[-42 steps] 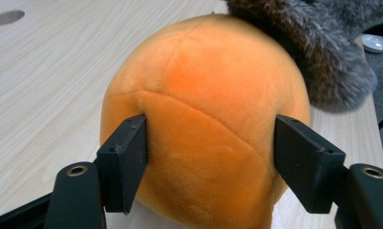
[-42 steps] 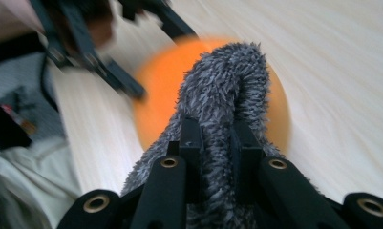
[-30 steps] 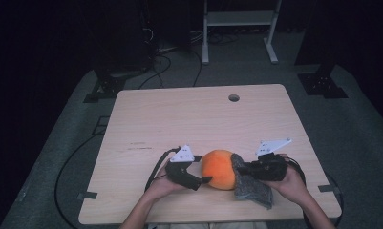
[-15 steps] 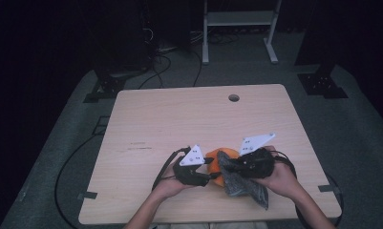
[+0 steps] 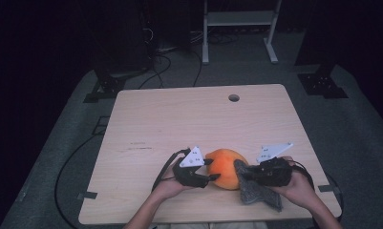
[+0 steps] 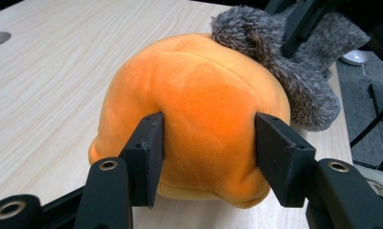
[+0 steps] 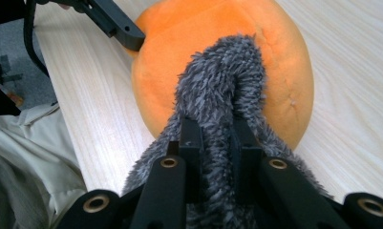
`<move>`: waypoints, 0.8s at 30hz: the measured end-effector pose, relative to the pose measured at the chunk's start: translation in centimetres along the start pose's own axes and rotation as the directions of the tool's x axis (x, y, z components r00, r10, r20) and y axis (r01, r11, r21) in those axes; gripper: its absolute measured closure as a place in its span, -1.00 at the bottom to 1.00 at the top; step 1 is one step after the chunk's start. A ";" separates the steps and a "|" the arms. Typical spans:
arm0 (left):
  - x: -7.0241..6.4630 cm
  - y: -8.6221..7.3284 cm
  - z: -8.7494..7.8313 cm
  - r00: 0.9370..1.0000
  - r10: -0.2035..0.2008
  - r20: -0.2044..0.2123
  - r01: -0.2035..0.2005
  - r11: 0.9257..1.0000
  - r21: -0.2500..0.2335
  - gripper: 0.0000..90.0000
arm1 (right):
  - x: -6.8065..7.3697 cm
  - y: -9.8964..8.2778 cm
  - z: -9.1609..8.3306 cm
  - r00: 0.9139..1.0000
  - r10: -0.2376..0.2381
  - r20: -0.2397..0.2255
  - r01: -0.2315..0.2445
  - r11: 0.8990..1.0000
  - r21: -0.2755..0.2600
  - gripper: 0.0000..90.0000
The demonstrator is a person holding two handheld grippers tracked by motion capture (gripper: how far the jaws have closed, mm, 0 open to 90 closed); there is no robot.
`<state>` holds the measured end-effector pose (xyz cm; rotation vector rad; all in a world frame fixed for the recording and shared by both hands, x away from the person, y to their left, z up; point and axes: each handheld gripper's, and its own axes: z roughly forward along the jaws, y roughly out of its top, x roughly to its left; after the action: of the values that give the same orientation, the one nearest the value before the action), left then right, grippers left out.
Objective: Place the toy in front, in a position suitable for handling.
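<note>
An orange plush ball (image 5: 226, 167) lies on the wooden table (image 5: 179, 119) near its front edge. My left gripper (image 5: 212, 169) comes at it from the left. In the left gripper view its jaws (image 6: 208, 148) press into the sides of the plush ball (image 6: 198, 95), having just eased open slightly with the plush still between them. My right gripper (image 5: 244, 174) is shut on a grey fuzzy cloth (image 5: 260, 194) at the ball's right side. In the right gripper view the grey cloth (image 7: 222, 90) is pinched in that gripper (image 7: 213, 143) and drapes onto the plush ball (image 7: 284, 57).
A round cable hole (image 5: 234, 98) sits near the table's far edge. Behind the table stands a white frame (image 5: 239, 19), with cables on the dark floor (image 5: 155, 62). A black stand foot (image 5: 323, 83) lies at the right rear.
The left jaws, wide around the plush ball a second ago, have closed onto it. The right gripper swept the grey cloth left over the ball, then drew back to the right.
</note>
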<state>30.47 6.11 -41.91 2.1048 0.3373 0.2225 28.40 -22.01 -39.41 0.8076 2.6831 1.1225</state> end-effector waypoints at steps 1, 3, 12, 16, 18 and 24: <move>0.0 0.1 0.0 1.000 0.002 -0.002 -0.002 1.000 0.003 0.00 | 0.1 0.1 -0.2 1.000 -0.002 -0.006 0.002 1.000 -0.010 0.73; 0.1 0.3 0.1 1.000 0.004 -0.004 -0.004 1.000 0.008 0.00 | 0.7 0.8 -0.4 1.000 -0.023 -0.020 0.022 0.999 -0.033 0.73; 0.4 0.2 0.0 1.000 -0.006 -0.013 0.006 1.000 0.014 0.00 | 1.9 3.2 1.7 0.996 -0.058 -0.071 0.053 0.996 -0.070 0.73; 0.4 -0.3 0.0 1.000 -0.010 -0.011 0.010 1.000 0.016 -0.02 | 1.6 1.1 1.7 0.997 -0.037 -0.070 0.034 0.999 -0.038 0.73; 0.2 -0.4 0.0 1.000 -0.003 -0.013 0.003 1.000 0.013 -0.02 | 1.6 0.0 1.5 0.998 -0.045 -0.053 0.047 0.999 0.019 0.73; 0.2 -0.9 -0.2 1.000 0.004 -0.015 -0.004 1.000 0.024 -0.01 | 0.7 1.5 -0.4 0.998 -0.044 -0.033 0.043 0.998 -0.044 0.72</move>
<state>30.44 6.75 -42.52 2.1288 0.3462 0.2378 28.28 -21.05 -38.00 0.7262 2.6792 1.1908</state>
